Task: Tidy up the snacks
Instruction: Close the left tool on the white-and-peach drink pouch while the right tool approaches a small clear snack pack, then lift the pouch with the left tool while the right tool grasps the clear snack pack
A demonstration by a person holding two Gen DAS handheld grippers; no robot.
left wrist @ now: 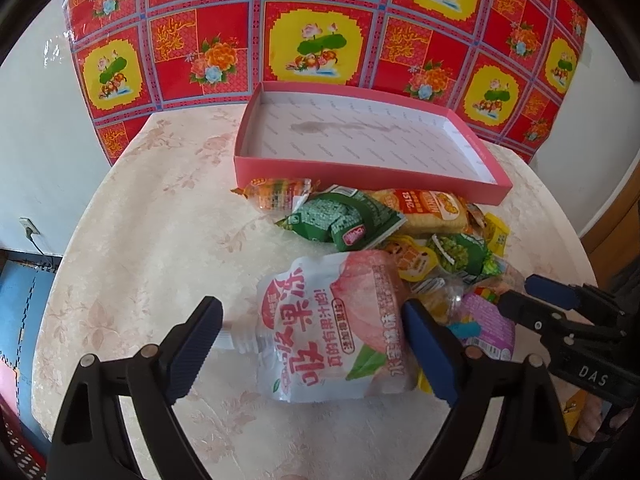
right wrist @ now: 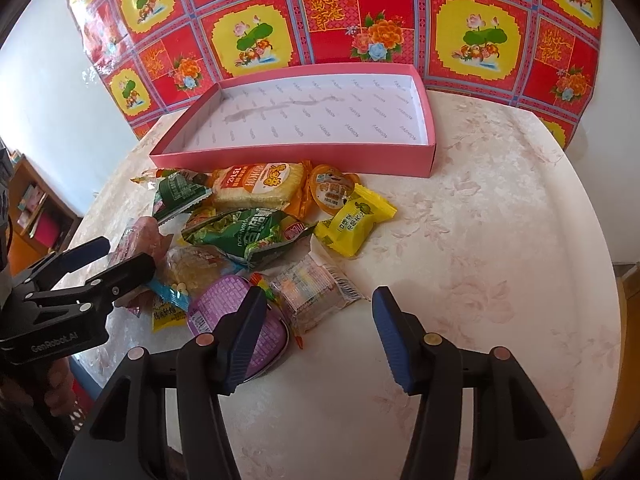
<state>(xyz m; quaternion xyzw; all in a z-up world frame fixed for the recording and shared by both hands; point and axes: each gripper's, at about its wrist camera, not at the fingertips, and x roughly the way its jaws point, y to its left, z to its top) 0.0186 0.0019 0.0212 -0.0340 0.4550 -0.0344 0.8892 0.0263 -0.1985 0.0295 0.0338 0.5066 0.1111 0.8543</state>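
Observation:
A white and pink peach jelly pouch (left wrist: 332, 328) lies flat on the table, its white cap pointing left. My left gripper (left wrist: 312, 344) stands wide open around it, one pad by the cap and the other at the pouch's right edge. Behind it is a pile of snacks: green packets (left wrist: 348, 220), an orange cracker pack (right wrist: 256, 184), a yellow packet (right wrist: 354, 222), a purple cup (right wrist: 236, 316) and a clear-wrapped sweet (right wrist: 312, 296). My right gripper (right wrist: 320, 340) is open over bare tablecloth, just short of the clear-wrapped sweet, with its left finger over the purple cup. The pink box (right wrist: 280, 158) holds nothing.
The round table (right wrist: 480, 240) has a pale floral cloth, bare on its right side and its near left. A red and yellow floral sheet (left wrist: 320, 20) hangs behind the box. A hand (right wrist: 56, 392) holds the left gripper (right wrist: 128, 256). A wooden shelf (right wrist: 36, 208) stands at the left.

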